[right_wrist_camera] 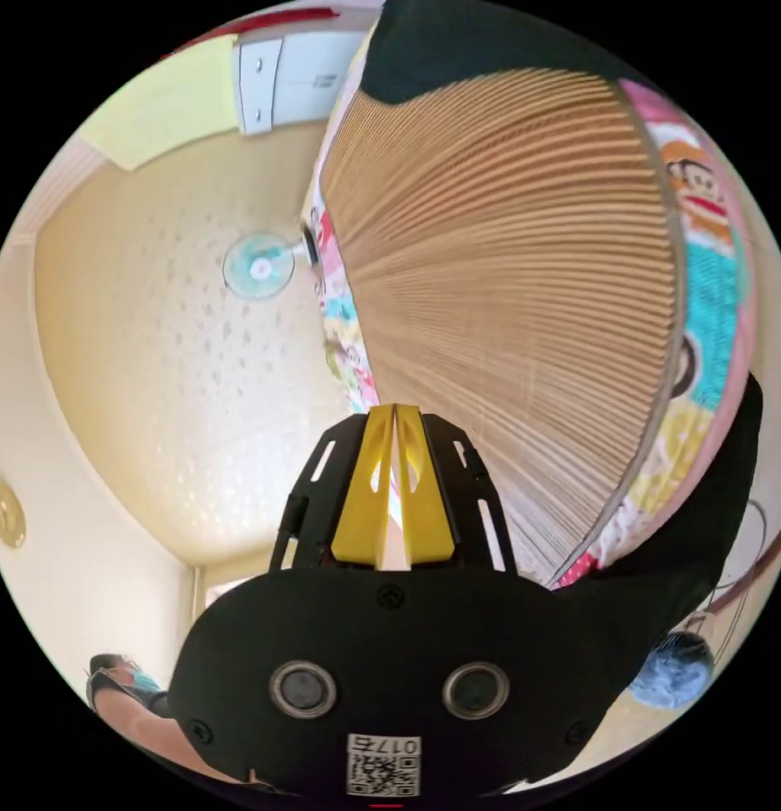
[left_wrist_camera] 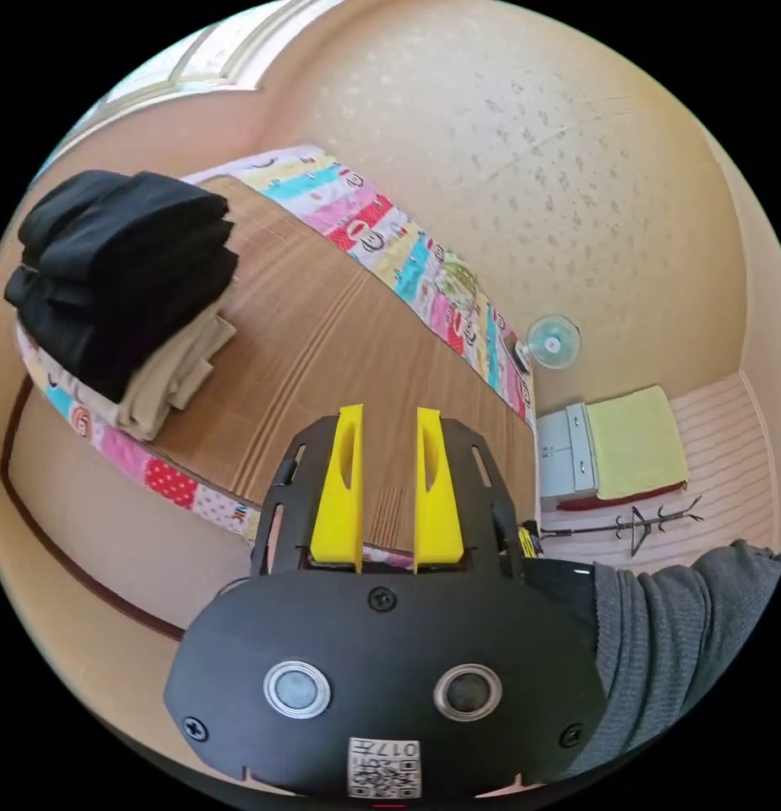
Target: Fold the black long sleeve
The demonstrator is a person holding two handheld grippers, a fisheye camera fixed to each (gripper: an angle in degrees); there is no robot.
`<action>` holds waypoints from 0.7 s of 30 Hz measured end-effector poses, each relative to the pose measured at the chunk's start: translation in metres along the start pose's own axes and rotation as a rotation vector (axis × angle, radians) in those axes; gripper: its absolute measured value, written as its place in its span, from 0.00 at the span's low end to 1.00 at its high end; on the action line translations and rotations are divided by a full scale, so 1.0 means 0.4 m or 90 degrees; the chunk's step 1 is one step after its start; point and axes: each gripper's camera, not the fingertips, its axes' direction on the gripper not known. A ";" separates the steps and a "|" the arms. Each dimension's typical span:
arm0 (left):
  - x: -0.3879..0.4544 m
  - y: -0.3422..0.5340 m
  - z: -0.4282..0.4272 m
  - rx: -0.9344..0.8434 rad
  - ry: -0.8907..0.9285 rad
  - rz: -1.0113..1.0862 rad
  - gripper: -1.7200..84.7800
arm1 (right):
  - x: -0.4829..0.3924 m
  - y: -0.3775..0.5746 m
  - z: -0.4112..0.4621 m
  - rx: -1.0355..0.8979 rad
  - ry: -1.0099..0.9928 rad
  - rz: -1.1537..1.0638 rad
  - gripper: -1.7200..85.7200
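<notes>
Up at ten o'clock in the left gripper view, stacked folded clothes [left_wrist_camera: 124, 287]: black garments on top, beige ones beneath, resting on the corner of a woven bamboo mat [left_wrist_camera: 339, 355]. Which of the black pieces is the long sleeve, impossible to tell. Under the mat, a patchwork sheet [left_wrist_camera: 390, 236] of pink, teal and yellow showing along the edges. Low centre, the left gripper [left_wrist_camera: 388, 498], yellow jaws parted with a clear gap and nothing between them, hovering above the mat's near edge. At three o'clock, a small teal fan [left_wrist_camera: 554, 341]; below it a white cabinet [left_wrist_camera: 564, 460] beside a yellow-green cloth [left_wrist_camera: 637, 439]. At four o'clock, a grey knitted sleeve [left_wrist_camera: 677, 634].

Low centre in the right gripper view, the right gripper [right_wrist_camera: 393, 486], jaws pressed together tip to tip, gripping nothing visible. Above and toward two o'clock, the mat's ribbed surface seen close up, cartoon-print sheet along its rim. At twelve o'clock, a dark fabric patch [right_wrist_camera: 458, 42] on the mat; at four o'clock, more black cloth [right_wrist_camera: 702, 541] hanging past the sheet's edge. At ten o'clock, the fan again.
</notes>
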 end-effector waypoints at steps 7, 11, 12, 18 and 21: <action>-0.352 -0.139 -0.195 0.178 -0.066 -0.255 0.25 | -0.036 0.197 0.199 -0.178 -0.061 -0.127 0.02; -0.533 -0.214 -0.121 0.116 -0.031 -0.353 0.23 | 0.020 0.276 0.113 -0.147 -0.047 -0.117 0.02; -0.570 -0.232 -0.070 0.043 -0.045 -0.387 0.20 | 0.050 0.296 0.054 -0.118 -0.028 -0.100 0.02; -0.506 -0.207 -0.097 0.132 0.007 -0.368 0.08 | 0.234 0.464 -0.338 0.094 0.061 0.051 0.03; -0.397 -0.198 -0.122 0.189 0.245 -0.218 0.04 | 0.297 0.613 -0.503 0.246 0.074 0.128 0.03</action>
